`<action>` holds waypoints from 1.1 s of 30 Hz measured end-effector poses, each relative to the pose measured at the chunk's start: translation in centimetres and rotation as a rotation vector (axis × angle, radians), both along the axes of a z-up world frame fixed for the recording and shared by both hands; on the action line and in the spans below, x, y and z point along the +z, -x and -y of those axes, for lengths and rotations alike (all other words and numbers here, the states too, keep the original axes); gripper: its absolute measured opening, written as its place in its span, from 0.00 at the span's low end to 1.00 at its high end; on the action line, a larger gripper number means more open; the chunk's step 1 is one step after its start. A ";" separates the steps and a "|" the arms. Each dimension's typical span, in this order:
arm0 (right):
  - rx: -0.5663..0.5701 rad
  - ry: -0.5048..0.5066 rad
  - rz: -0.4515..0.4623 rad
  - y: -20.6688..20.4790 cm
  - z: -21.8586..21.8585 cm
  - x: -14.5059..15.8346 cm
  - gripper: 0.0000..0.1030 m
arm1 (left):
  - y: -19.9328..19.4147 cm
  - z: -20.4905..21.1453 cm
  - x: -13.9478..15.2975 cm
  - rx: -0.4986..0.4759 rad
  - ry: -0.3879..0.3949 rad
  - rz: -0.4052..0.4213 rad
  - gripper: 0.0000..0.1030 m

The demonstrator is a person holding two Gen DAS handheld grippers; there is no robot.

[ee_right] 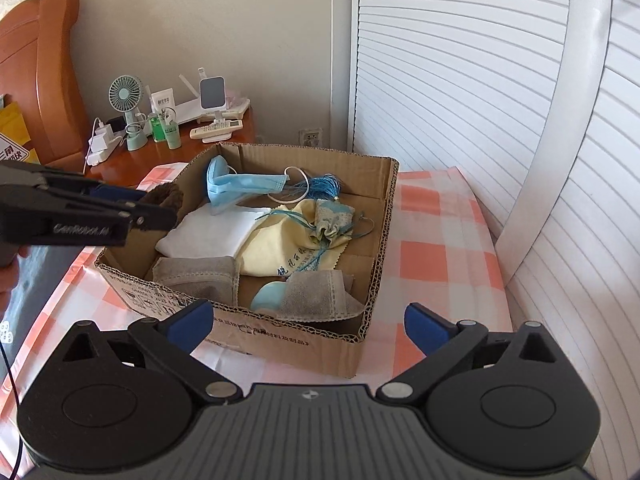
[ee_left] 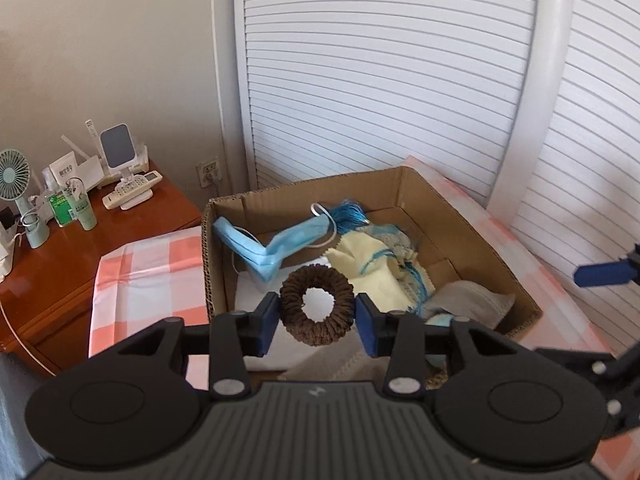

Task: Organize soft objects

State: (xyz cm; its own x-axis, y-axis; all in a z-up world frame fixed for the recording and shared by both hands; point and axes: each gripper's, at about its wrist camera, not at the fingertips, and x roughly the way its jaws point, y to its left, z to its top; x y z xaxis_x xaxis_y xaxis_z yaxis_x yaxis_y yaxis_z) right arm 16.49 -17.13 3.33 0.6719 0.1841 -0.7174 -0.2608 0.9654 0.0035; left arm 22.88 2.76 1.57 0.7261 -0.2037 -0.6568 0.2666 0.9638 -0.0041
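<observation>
The left gripper (ee_left: 316, 316) is clamping a brown hair scrunchie (ee_left: 317, 305) between its blue pads, holding it just above the near left edge of an open cardboard box (ee_right: 372, 248). Inside the box are lying a blue face mask (ee_right: 240, 186), a white cloth (ee_right: 216, 230), a pale yellow cloth (ee_right: 276, 248) and a small drawstring pouch (ee_right: 334, 220). The right gripper (ee_right: 308, 322) is hovering before the box, jaws spread wide, gripping nothing. A nightstand (ee_left: 52, 264) is standing behind
</observation>
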 end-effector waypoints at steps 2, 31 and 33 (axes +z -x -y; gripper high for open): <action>-0.009 0.009 0.000 0.2 -0.1 0.0 1.00 | -0.2 -0.1 -0.2 0.044 -0.009 0.024 0.87; -0.264 0.036 0.014 6.4 -1.7 1.0 1.00 | 12.0 0.2 1.1 0.230 -0.064 -0.023 0.99; -0.264 0.034 0.024 6.6 -1.7 1.2 1.00 | 12.1 0.4 1.2 0.229 -0.064 -0.021 0.99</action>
